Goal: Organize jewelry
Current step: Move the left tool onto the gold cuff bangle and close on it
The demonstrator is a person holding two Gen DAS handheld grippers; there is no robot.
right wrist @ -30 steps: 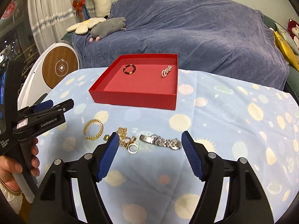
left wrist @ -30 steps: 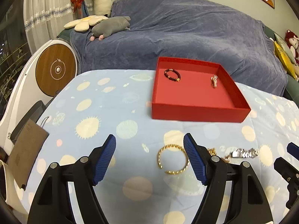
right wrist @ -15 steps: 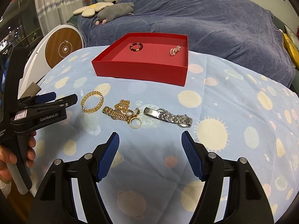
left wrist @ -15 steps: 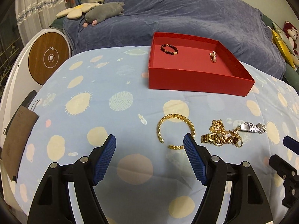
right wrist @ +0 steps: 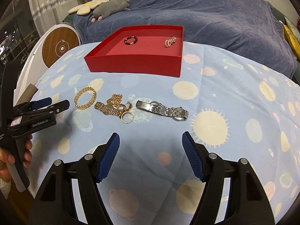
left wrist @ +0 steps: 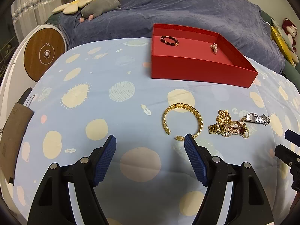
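Observation:
A red tray point(left wrist: 196, 70) point(right wrist: 135, 66) holds a dark bead bracelet point(left wrist: 169, 40) point(right wrist: 130, 40) and a small pink chain point(left wrist: 214, 48) point(right wrist: 170, 41). On the blue cloth lie a gold open bangle point(left wrist: 182, 121) point(right wrist: 85, 97), a tangle of gold chain, gold watch and ring point(left wrist: 229, 127) point(right wrist: 114, 106), and a silver watch point(left wrist: 257, 118) point(right wrist: 163, 109). My left gripper point(left wrist: 150, 140) is open and empty, its right pad beside the bangle's near end. My right gripper point(right wrist: 151, 136) is open and empty, short of the silver watch.
A sofa under a blue-grey throw point(left wrist: 187, 9) stands behind the table with plush toys point(left wrist: 101, 4). A white device with a round wooden face point(left wrist: 44, 53) stands at the left. A brown card point(left wrist: 13, 140) hangs at the left table edge.
Both grippers have tilted down and moved closer to the loose jewelry. The left gripper's right pad now reaches the gold bangle. Both stay open.

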